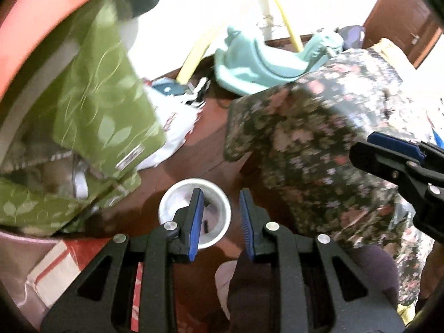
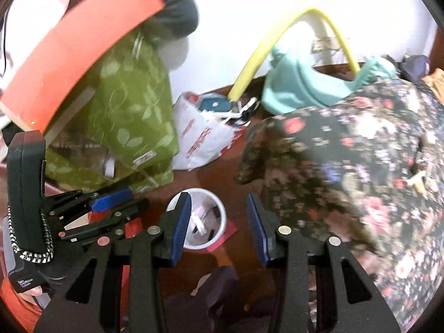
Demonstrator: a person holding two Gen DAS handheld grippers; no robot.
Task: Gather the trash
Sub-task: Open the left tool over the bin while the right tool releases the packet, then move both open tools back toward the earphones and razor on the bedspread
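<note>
A small white bin (image 1: 169, 204) stands on the brown floor with paper scraps inside; it also shows in the right wrist view as the bin (image 2: 219, 208). My left gripper (image 1: 222, 220) hangs above it, open, with nothing between its blue pads, its left finger over the bin's mouth. My right gripper (image 2: 219, 229) hovers over the same bin, open and empty. Each gripper shows in the other's view: the right gripper (image 1: 363, 147) at the right edge, the left gripper (image 2: 137, 198) at the left. A red paper scrap (image 2: 229, 234) lies beside the bin.
A green leaf-print bag (image 2: 130, 116) and a red board (image 2: 77, 36) lean on the left. A white printed plastic bag (image 2: 202, 138), a yellow hose (image 2: 255, 61) and a teal plastic item (image 2: 299, 88) lie behind. Floral cloth (image 2: 360, 166) fills the right. A wooden door (image 1: 402, 19) stands far right.
</note>
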